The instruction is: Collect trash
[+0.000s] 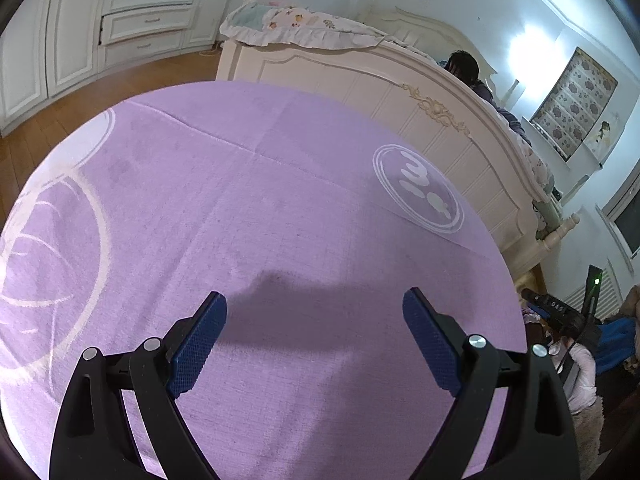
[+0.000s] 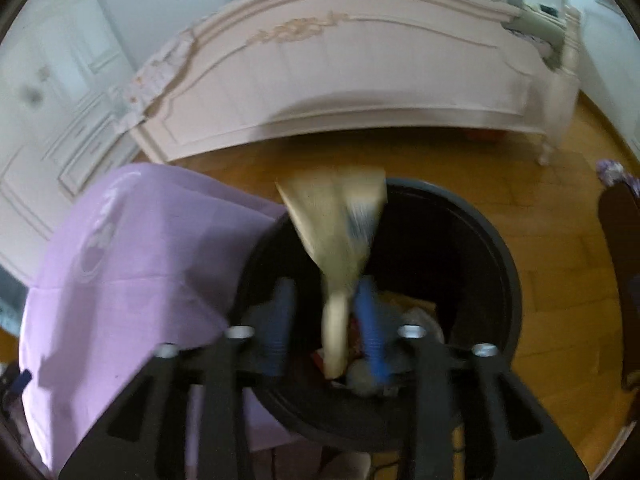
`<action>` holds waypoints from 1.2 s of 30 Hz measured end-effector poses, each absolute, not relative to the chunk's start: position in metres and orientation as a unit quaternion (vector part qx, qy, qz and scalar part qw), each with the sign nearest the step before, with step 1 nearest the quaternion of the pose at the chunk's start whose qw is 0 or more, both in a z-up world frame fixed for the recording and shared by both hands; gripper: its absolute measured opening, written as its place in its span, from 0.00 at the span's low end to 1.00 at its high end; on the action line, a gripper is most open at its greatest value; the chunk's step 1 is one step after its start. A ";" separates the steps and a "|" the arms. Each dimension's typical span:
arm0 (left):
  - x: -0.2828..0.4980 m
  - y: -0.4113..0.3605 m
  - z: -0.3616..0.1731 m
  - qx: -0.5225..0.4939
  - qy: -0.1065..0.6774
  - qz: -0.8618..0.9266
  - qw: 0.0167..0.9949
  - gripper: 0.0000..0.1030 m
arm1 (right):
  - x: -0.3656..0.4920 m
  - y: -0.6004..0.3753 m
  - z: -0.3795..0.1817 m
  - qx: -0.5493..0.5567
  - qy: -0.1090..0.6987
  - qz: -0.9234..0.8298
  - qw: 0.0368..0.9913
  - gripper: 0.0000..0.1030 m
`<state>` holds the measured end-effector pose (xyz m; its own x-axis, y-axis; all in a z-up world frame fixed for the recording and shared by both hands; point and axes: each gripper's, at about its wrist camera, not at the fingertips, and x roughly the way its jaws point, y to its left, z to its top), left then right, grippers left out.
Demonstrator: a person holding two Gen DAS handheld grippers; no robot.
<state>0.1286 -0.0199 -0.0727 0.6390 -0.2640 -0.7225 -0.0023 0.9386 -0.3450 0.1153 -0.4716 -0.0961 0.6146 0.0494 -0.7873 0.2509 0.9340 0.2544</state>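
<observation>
My left gripper (image 1: 316,304) is open and empty, just above the purple tablecloth (image 1: 260,200). In the right wrist view a black round trash bin (image 2: 492,256) stands on the wood floor beside the purple-covered table (image 2: 132,264). My right gripper (image 2: 326,292) hangs over the bin's mouth with its blue fingers (image 2: 370,320) parted. A tan paper wrapper (image 2: 340,224) lies between them against the right finger, blurred by motion; I cannot tell whether it is held. Other trash (image 2: 412,312) lies at the bin's bottom.
A white bed footboard (image 2: 340,72) stands beyond the bin and the table. White cabinets with drawers (image 1: 148,12) line the far left wall. Clutter and a dark device (image 1: 568,320) sit low at the table's right side. A dark object (image 2: 620,264) stands at the right edge.
</observation>
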 end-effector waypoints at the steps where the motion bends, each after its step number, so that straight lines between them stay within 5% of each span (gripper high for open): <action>1: 0.128 -0.021 -0.072 -0.154 0.415 -0.071 0.894 0.86 | 0.112 -0.469 -0.093 0.180 0.426 -0.049 0.885 0.71; 9: 0.119 -0.016 -0.068 -0.118 0.387 -0.035 0.914 0.86 | 0.110 -0.366 -0.045 0.130 0.398 0.117 0.901 0.75; 20: 0.112 0.031 -0.063 -0.135 0.352 0.056 0.925 0.91 | 0.089 -0.168 -0.006 -0.047 0.299 0.292 0.907 0.96; 28: 0.109 0.045 -0.054 -0.118 0.322 0.091 0.935 0.95 | 0.094 -0.132 -0.015 -0.051 0.230 0.259 0.937 0.95; 36: 0.112 0.046 -0.055 -0.115 0.332 0.095 0.931 0.95 | 0.114 -0.147 -0.031 -0.019 0.243 0.226 0.943 0.95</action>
<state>0.1116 0.0463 -0.0553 0.7616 0.1012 -0.6401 -0.2534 0.9556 -0.1505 0.1136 -0.1467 -0.0314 0.7802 0.4169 -0.4664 -0.4355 0.8972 0.0734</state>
